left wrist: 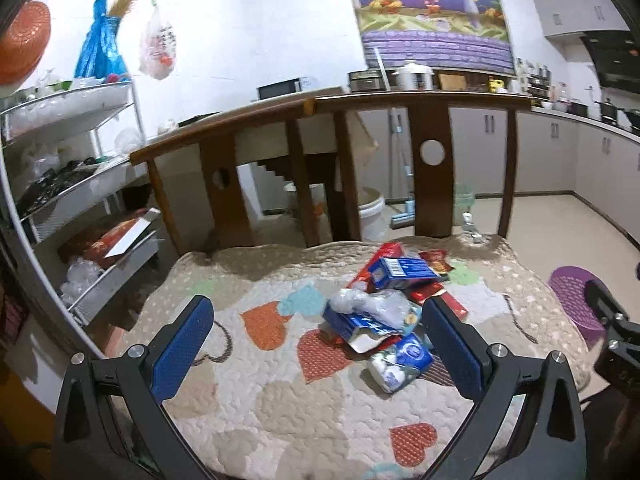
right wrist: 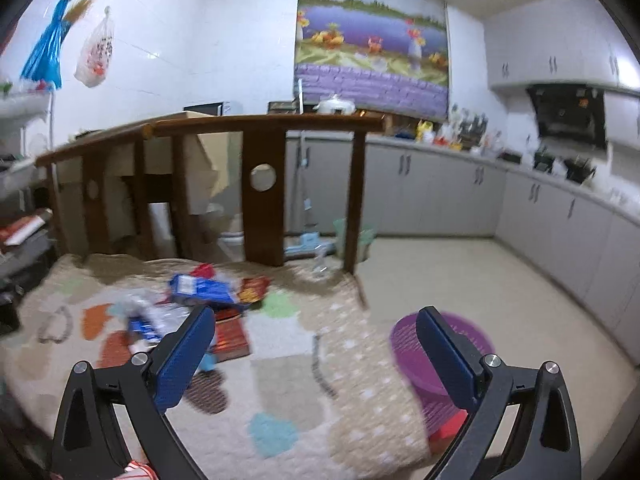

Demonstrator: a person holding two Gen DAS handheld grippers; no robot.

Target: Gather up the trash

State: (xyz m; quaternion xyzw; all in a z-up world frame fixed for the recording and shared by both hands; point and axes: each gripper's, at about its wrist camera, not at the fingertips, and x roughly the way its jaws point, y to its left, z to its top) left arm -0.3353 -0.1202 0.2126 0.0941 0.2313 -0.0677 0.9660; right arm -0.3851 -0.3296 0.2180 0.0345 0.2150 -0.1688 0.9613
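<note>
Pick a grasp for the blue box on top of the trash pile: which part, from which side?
Grip the blue box across its narrow faces, coming from above with the left tool. It lies flat on top of the pile, long side crosswise, upper face clear.

White-tiled kitchen (right wrist: 240, 40), grey cabinets (right wrist: 440, 196)

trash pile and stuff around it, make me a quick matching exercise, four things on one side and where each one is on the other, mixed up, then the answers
Things:
1. purple basket
2. blue carton
3. white plastic bag
4. tissue pack

Places:
A. hanging on the wall
B. near end of the trash pile
C. on the floor beside the quilted surface
D. on top of the red box at the far end of the pile

Pairs: 1-C, 2-D, 3-A, 4-B
</note>
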